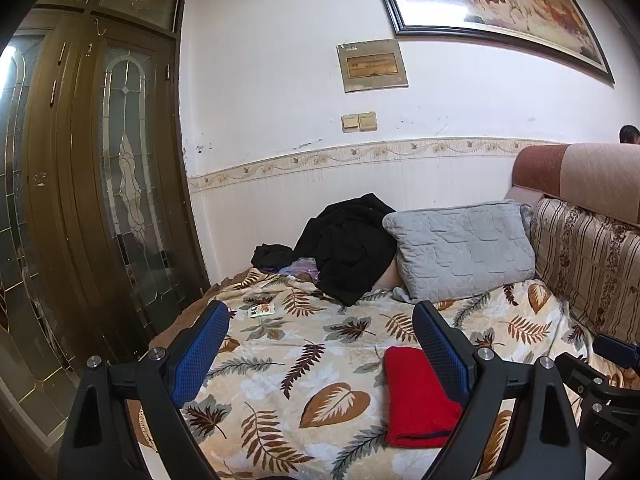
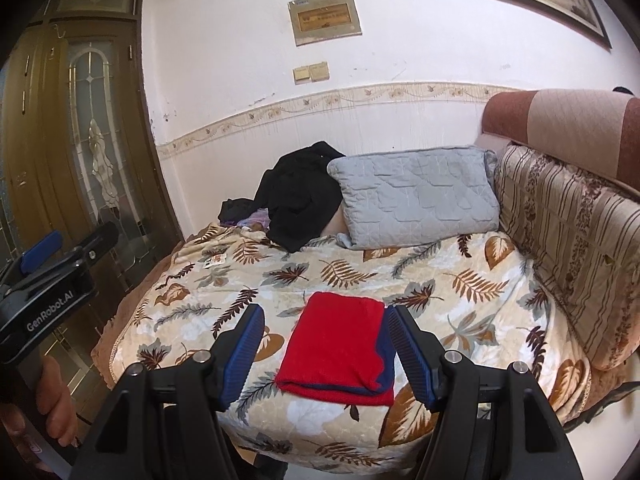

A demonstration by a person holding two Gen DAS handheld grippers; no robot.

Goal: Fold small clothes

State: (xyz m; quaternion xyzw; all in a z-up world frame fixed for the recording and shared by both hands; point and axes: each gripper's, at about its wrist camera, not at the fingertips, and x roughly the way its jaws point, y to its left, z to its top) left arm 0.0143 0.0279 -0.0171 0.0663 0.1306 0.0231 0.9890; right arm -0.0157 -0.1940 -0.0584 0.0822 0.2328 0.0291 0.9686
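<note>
Lying folded on leaf-print blanket (image 2: 460,280), red garment (image 2: 340,356), both tongs (image 1: 320,344) (image 2: 326,344) spread, empty

One marking is legible: "GenRobot.AI", in white letters on the black body of my left gripper (image 2: 42,254) (seen from my right wrist). The wall panel's (image 2: 325,17) print is too small to read.
</note>
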